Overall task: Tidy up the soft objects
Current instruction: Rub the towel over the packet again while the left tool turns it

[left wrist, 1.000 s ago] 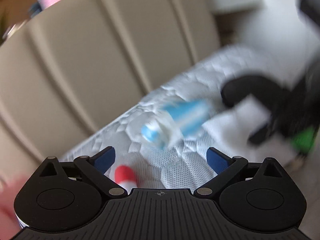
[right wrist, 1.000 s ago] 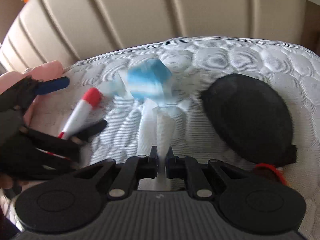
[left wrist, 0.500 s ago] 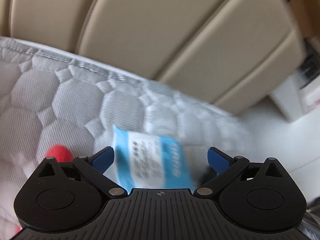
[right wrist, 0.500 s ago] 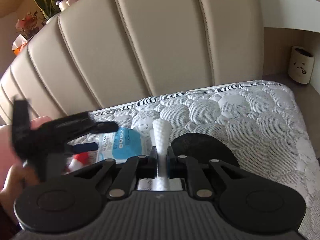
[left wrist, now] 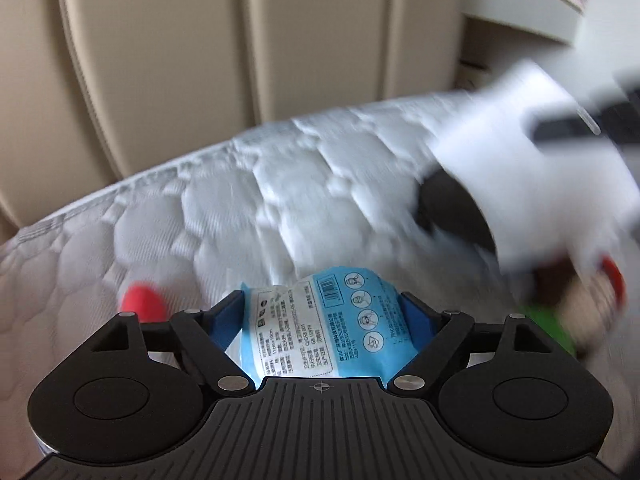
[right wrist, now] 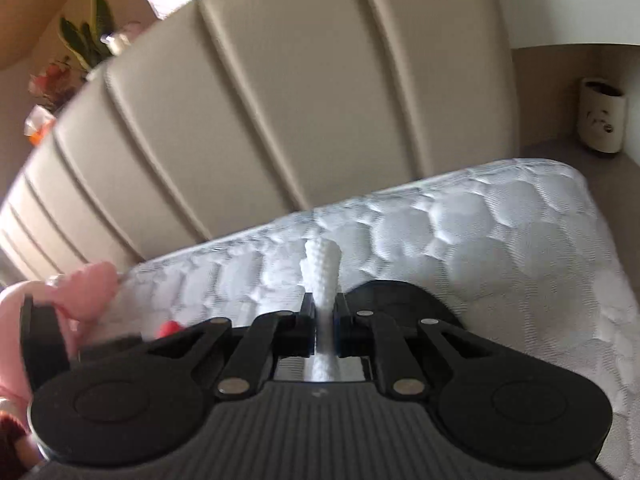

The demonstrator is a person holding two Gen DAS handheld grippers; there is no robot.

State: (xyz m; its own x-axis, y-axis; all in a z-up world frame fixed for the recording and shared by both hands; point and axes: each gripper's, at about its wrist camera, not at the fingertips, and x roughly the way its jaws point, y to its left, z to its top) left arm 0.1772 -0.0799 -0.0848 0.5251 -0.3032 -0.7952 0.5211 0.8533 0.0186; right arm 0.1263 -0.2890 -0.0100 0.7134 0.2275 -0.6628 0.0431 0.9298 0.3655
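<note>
A blue and white tissue packet (left wrist: 320, 328) sits between the blue pads of my left gripper (left wrist: 322, 304), whose jaws are closing on it; both pads touch its sides. My right gripper (right wrist: 323, 312) is shut on a white dimpled cloth (right wrist: 322, 264) that sticks up between its fingers. In the left wrist view that cloth (left wrist: 532, 184) hangs blurred at the right. A black soft pad (right wrist: 400, 300) lies on the quilted mattress (right wrist: 500, 240) just beyond the right gripper, and the left wrist view shows the black pad (left wrist: 452, 208) too.
A red-tipped object (left wrist: 142, 304) lies left of the packet. A beige padded headboard (left wrist: 160, 60) runs behind the mattress. A pink soft thing (right wrist: 88, 284) sits at the left edge, a green object (left wrist: 548, 324) at the right. A cup (right wrist: 602, 116) stands on the side shelf.
My left gripper swung back onto the blue packet and its jaws narrowed around it. My right gripper rose with the white cloth, away from the mattress.
</note>
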